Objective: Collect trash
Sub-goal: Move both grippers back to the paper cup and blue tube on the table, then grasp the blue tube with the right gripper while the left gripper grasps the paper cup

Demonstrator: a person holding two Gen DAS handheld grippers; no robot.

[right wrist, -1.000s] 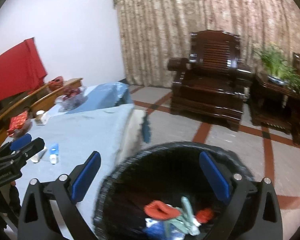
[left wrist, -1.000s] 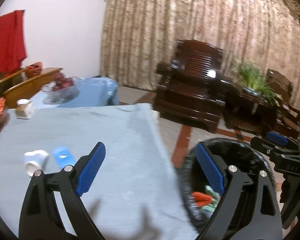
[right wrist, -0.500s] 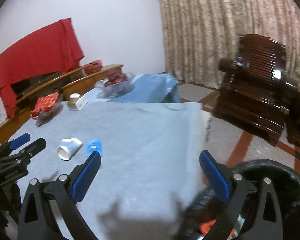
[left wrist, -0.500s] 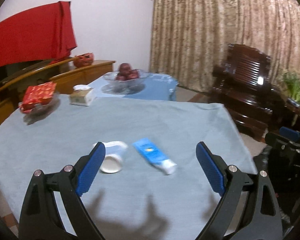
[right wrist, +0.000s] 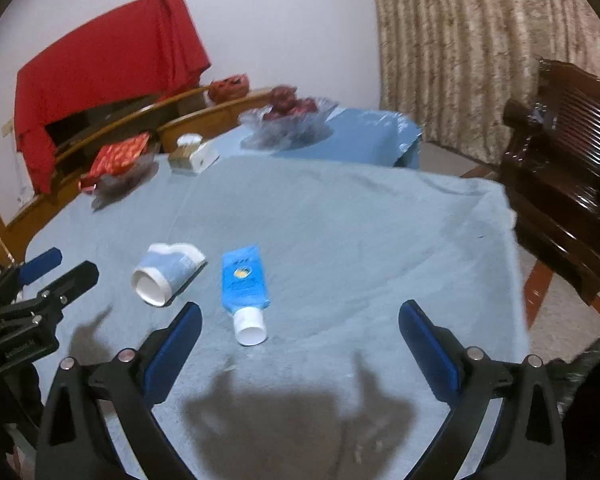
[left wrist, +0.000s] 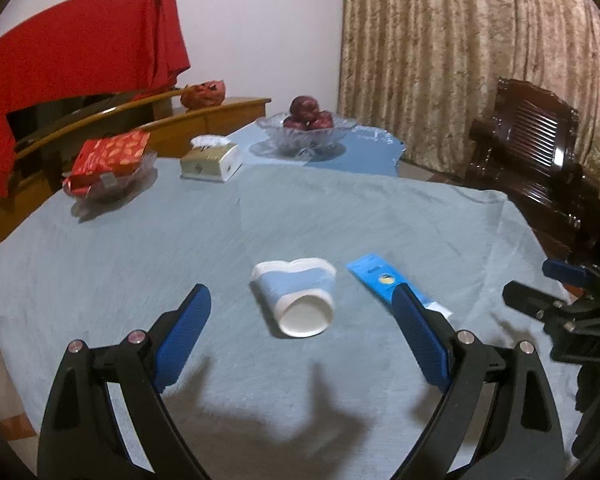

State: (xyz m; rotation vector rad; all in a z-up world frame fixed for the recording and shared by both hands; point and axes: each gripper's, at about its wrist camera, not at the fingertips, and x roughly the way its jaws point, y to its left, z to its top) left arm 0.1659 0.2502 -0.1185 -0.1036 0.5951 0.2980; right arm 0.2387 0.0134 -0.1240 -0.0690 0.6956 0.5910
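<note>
1. Trash lies on the blue-clothed worktop (left wrist: 140, 248), near its middle.
2. Left claw (left wrist: 300, 320) hangs above the near edge, spread wide, holding nothing.
3. Right claw (right wrist: 300, 336) is likewise wide open and empty.
4. Crushed paper cup (left wrist: 298, 296) lies on its side.
5. Blue tube (right wrist: 244, 284) lies just right of the cup, apart from it.

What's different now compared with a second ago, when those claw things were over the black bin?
Both have swung left, from the bin to the table. The left gripper now faces the crushed blue-and-white paper cup; the right gripper faces the blue tube with a white cap. Nothing was grasped or released: both stayed open and empty, and cup and tube still lie side by side on the grey-blue tablecloth.
</note>
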